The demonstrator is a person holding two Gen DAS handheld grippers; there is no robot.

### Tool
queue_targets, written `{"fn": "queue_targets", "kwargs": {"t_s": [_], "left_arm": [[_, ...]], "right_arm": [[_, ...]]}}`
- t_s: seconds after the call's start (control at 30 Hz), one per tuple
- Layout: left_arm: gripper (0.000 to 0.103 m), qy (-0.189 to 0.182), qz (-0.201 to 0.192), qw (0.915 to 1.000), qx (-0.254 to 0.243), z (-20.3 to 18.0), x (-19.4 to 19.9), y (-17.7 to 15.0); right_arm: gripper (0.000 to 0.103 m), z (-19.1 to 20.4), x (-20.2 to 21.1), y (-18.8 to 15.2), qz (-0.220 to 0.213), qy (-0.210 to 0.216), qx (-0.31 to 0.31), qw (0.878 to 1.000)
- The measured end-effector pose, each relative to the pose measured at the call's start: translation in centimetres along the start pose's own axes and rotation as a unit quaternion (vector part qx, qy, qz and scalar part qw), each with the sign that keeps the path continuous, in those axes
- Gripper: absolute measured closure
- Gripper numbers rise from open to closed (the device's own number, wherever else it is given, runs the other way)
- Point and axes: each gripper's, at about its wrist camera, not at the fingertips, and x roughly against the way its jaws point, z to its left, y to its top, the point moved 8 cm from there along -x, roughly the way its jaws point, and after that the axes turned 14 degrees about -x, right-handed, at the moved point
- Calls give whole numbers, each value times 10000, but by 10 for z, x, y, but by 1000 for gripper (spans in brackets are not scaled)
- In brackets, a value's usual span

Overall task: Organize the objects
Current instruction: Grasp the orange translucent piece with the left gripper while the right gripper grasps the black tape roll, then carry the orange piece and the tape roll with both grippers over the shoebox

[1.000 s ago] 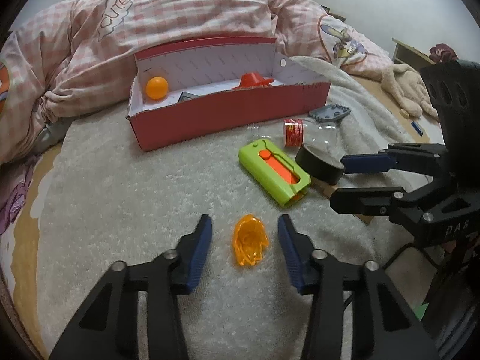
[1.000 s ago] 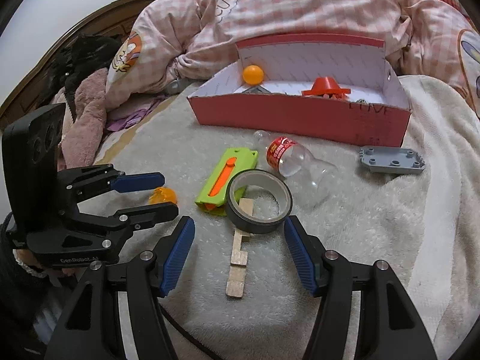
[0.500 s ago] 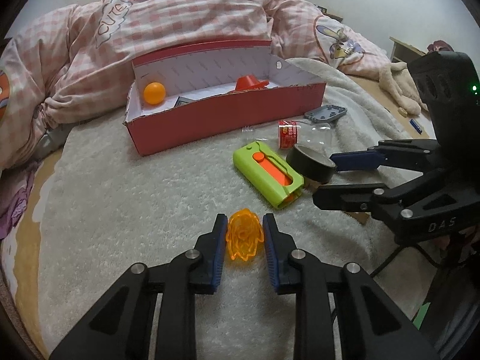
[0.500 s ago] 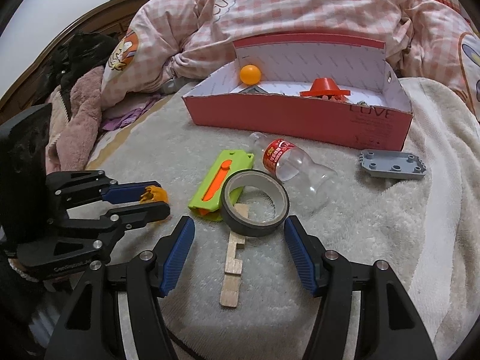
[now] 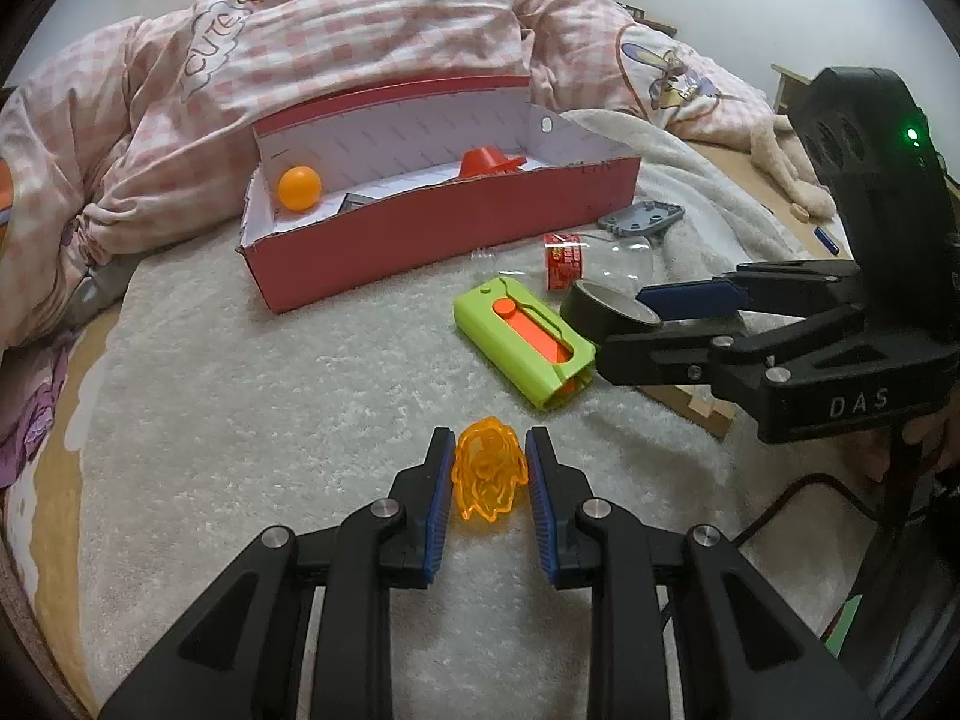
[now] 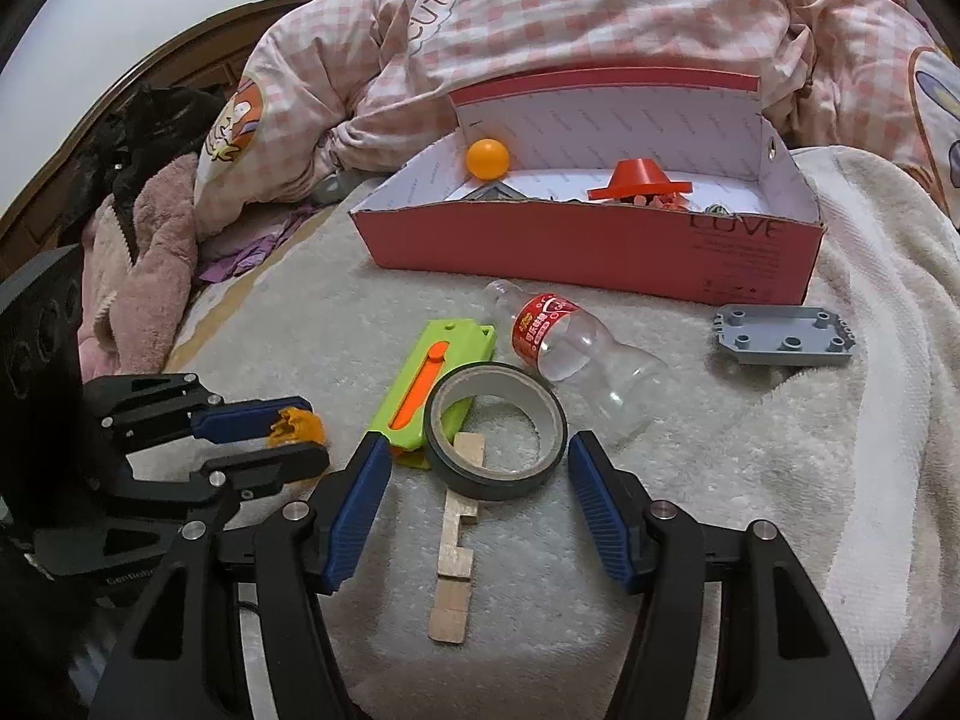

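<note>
With the left gripper (image 5: 489,468) fingers clamped on the orange translucent piece (image 5: 489,476), just above the bed blanket (image 5: 252,420), lift straight and keep it squeezed. Carry it far-left over the red box (image 5: 444,228) wall, then release inside. The right gripper (image 6: 477,468) fingers stand apart around the tape roll (image 6: 495,429).

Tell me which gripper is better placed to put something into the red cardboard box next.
Left gripper: it is shut on the translucent orange toy. The right gripper is open, flanking the black tape roll.
</note>
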Motion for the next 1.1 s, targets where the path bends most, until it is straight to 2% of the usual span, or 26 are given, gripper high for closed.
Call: {"fn": "queue_targets", "kwargs": {"t_s": [0.1,0.93,1.1], "left_arm": [[80,-88,-18,9999,44,-2,2,1],[80,46,-164,9998,84,4,5,15],[80,93,-182,9997,115,6,6,17]], "right_arm": [[52,-2,0,1,-35,-91,-17,10000],[53,5,17,8,-279,56,5,9996],[54,13,26,10,-431,19,249,9988]]}}
